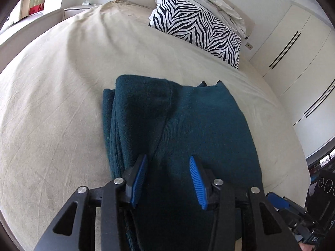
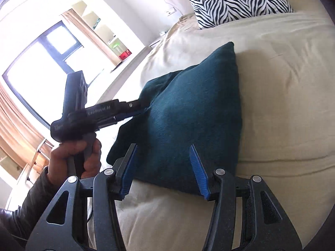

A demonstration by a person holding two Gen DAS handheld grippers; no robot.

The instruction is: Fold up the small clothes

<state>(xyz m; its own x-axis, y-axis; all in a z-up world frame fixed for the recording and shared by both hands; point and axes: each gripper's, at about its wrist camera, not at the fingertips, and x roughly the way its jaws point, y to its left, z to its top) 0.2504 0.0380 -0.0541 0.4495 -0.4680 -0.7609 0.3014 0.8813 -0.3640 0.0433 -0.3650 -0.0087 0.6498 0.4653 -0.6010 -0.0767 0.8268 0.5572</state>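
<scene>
L tongs [image 1: 168,179] open, R tongs [image 2: 163,170] open

A big bed with a cream cotton sheet [image 1: 62,96] fills the room. At its far end lies a black and white zebra-striped pillow [image 1: 196,27], with a crumpled white blanket [image 1: 211,0] on top. White wardrobe doors with dark handles [image 1: 293,41] stand beside the bed. A bright window with tan curtains [image 2: 31,79] is nearby.

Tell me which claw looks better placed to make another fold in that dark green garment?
Probably the left claw: it hangs open right over the folded green garment, over a layered edge. The right claw, also open, sits back at the garment's near edge above the beige bedspread.
</scene>
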